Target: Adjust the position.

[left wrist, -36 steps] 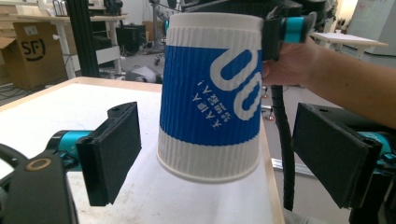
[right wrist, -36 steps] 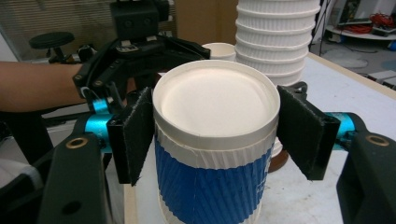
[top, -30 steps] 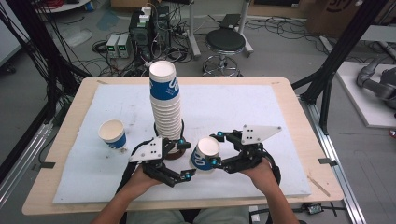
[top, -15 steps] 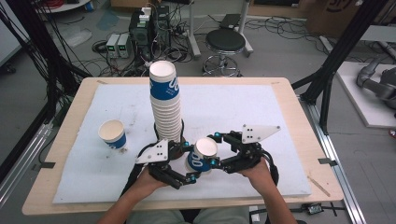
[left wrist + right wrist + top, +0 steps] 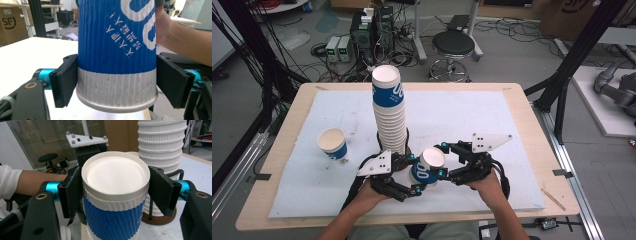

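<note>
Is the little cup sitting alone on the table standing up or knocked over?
Standing up. In the high view the lone cup rests on its base on the white mat, its open mouth facing upward.

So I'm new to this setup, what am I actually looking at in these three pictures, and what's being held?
No robot here: a person holds a hand-held gripper in each hand. The high view looks down on the table; the other two pictures come from cameras riding on each gripper, looking along its black jaws. On the white mat stand a tall cup stack and a single cup. The right hand-held gripper is clamped near the rim of a blue-and-white cup. The left hand-held gripper has just been closing around that cup's bottom end, and its pads sit against it.
</note>
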Motion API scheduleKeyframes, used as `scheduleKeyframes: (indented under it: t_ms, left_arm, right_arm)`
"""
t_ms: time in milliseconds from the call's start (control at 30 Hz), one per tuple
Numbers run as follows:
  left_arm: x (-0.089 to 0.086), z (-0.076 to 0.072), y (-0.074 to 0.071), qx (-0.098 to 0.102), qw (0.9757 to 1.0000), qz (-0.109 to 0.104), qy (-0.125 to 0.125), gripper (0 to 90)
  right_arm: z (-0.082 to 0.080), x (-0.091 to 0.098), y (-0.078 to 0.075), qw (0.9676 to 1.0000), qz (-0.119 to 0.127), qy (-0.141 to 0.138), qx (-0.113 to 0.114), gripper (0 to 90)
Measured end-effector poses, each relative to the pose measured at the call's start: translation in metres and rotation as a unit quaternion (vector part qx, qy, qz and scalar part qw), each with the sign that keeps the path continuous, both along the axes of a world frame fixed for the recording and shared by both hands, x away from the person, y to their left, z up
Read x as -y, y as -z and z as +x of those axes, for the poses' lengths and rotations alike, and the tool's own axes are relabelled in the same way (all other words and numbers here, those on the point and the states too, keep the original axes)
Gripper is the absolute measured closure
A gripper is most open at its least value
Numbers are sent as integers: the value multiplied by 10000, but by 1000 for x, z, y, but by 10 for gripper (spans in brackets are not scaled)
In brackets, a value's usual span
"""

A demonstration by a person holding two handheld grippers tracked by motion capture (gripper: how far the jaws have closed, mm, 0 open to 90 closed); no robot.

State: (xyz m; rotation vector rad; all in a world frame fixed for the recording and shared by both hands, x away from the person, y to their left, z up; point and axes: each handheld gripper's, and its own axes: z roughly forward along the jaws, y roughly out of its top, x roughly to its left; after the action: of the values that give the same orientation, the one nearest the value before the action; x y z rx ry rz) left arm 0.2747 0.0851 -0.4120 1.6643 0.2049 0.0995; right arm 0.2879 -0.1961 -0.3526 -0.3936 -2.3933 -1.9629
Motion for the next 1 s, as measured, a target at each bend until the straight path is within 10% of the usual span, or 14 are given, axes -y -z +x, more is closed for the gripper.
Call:
scheduleKeyframes:
  t_ms: [500, 700, 900, 1000]
  left_arm:
    - [-7, 0, -10, 4, 9997, 255, 22, 271]
    - [-9, 1, -18, 17, 9973, 731, 24, 272]
    - [-3, 2, -29, 98, 9914, 1300, 102, 273]
    - [1, 3, -34, 155, 9871, 1583, 161, 272]
  right_arm:
    - [-4, -2, -5, 9992, -164, 318, 174, 172]
    - [-4, 7, -23, 9983, -371, 106, 444, 172]
    - [-1, 1, -39, 9883, -1311, -243, 740, 172]
    - [0, -12, -48, 9762, -1912, -549, 859, 173]
